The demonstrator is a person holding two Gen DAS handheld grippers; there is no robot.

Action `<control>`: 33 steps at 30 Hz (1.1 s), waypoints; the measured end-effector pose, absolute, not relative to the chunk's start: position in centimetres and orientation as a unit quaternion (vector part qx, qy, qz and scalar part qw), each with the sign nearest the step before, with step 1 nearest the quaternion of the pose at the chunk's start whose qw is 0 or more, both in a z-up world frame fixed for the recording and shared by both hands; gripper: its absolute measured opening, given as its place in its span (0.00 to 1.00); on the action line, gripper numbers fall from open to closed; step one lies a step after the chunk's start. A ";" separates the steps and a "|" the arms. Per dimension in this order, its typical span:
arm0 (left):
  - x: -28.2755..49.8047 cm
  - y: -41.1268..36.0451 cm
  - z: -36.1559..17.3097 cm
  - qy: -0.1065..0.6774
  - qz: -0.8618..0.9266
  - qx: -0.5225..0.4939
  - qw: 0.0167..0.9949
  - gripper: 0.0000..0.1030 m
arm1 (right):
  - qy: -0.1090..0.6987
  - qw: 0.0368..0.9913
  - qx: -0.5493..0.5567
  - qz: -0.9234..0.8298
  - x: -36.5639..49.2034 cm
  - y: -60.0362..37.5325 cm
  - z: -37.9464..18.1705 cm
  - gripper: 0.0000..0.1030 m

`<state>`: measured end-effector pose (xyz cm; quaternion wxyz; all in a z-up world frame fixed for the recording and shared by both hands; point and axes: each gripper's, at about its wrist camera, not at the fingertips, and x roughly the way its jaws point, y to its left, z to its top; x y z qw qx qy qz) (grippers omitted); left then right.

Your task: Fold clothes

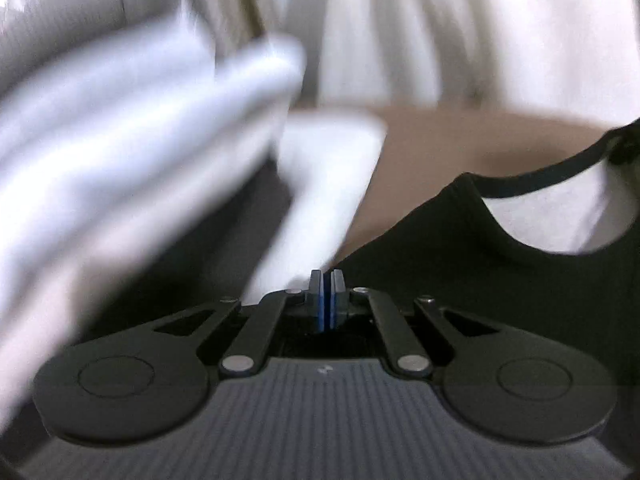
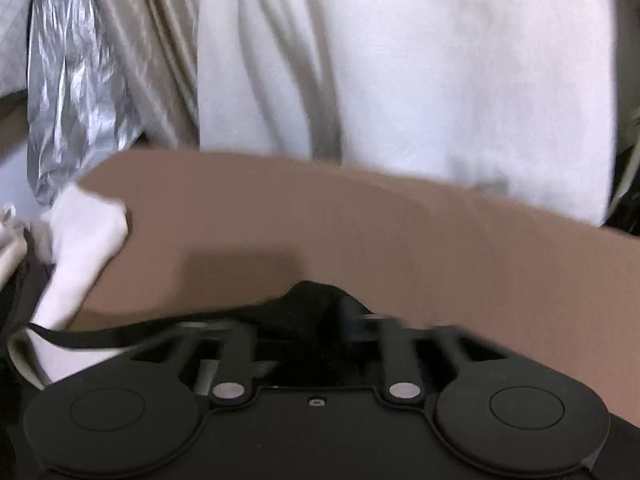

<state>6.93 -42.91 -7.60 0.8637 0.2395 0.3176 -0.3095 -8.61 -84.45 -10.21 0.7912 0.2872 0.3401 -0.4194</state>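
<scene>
Item: black knit garment with scooped neckline (image 1: 500, 264), lower right of left view, on brown cardboard surface (image 2: 320, 216) | Left gripper (image 1: 327, 280): fingers together at garment's edge, grip uncertain | Right gripper (image 2: 320, 320): clamped on black fabric | Progress: early; no fold visible, folding remains | Nearby: white cloth (image 1: 320, 184), centre-left.

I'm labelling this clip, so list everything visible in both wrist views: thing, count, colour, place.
black garment: one, black, on the table, ahead of both claws.
white cloth: one, white, on the table's left side.
blurred fabric: one bundle, white-grey, far left of the left view.
table: one, brown.
silver plastic: one crinkled sheet, beyond the table, left.
person's white top: one, behind the table.
left claw: black, blue pads, shut.
right claw: black, tips blurred, black fabric bunched there.
</scene>
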 end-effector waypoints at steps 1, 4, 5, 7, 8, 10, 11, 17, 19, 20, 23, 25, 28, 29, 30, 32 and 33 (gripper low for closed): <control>7.0 -43.3 -8.6 0.333 -0.304 0.256 0.855 0.06 | 0.362 0.783 0.291 -0.413 -8.5 -85.0 -10.8 0.60; 5.9 -43.4 -8.9 0.304 -0.294 0.282 0.861 0.16 | 0.359 0.795 0.294 -0.391 -10.5 -84.4 -10.3 0.61; 5.5 -43.4 -8.5 0.298 -0.293 0.281 0.864 0.29 | 0.345 0.806 0.298 -0.378 -11.9 -83.5 -9.6 0.62; 4.5 -43.1 -7.6 0.293 -0.299 0.264 0.869 0.45 | 0.320 0.826 0.297 -0.357 -15.1 -81.1 -8.5 0.65; 4.2 -42.6 -7.2 0.290 -0.307 0.252 0.871 0.54 | 0.312 0.834 0.288 -0.353 -16.9 -79.8 -8.0 0.68; 3.1 -42.0 -6.4 0.282 -0.327 0.244 0.869 0.57 | 0.299 0.846 0.272 -0.347 -20.5 -77.1 -7.1 0.77; 2.4 -42.4 -6.2 0.277 -0.334 0.249 0.866 0.58 | 0.299 0.847 0.268 -0.348 -22.0 -76.0 -6.9 0.78; 0.3 -44.8 -6.5 0.256 -0.319 0.324 0.853 0.40 | 0.292 0.852 0.230 -0.370 -26.1 -71.8 -6.2 0.78; 0.7 -44.8 -6.4 0.278 -0.329 0.311 0.847 0.36 | 0.304 0.851 0.215 -0.370 -25.6 -71.5 -6.2 0.77; 0.9 -44.8 -6.4 0.290 -0.334 0.302 0.844 0.36 | 0.303 0.849 0.220 -0.373 -25.5 -71.6 -6.2 0.77; 1.4 -44.1 -5.8 0.312 -0.391 0.256 0.827 0.42 | 0.280 0.846 0.255 -0.375 -25.4 -72.2 -6.5 0.76; 1.9 -43.7 -5.5 0.326 -0.427 0.231 0.811 0.46 | 0.252 0.845 0.288 -0.374 -25.4 -72.8 -6.8 0.75; 2.7 -42.8 -5.5 0.356 -0.503 0.193 0.763 0.49 | 0.228 0.841 0.319 -0.374 -24.8 -73.7 -7.1 0.75; 2.8 -42.7 -5.6 0.365 -0.521 0.188 0.748 0.50 | 0.220 0.840 0.329 -0.371 -24.6 -74.1 -7.1 0.75; 2.9 -42.6 -5.8 0.373 -0.534 0.185 0.736 0.52 | 0.212 0.841 0.339 -0.364 -24.4 -74.5 -7.0 0.75; 2.6 -42.3 -6.3 0.385 -0.557 0.184 0.712 0.53 | 0.203 0.840 0.376 -0.334 -23.7 -76.1 -6.8 0.75; 2.3 -42.1 -6.6 0.387 -0.563 0.185 0.706 0.55 | 0.199 0.838 0.398 -0.316 -23.2 -77.1 -6.6 0.76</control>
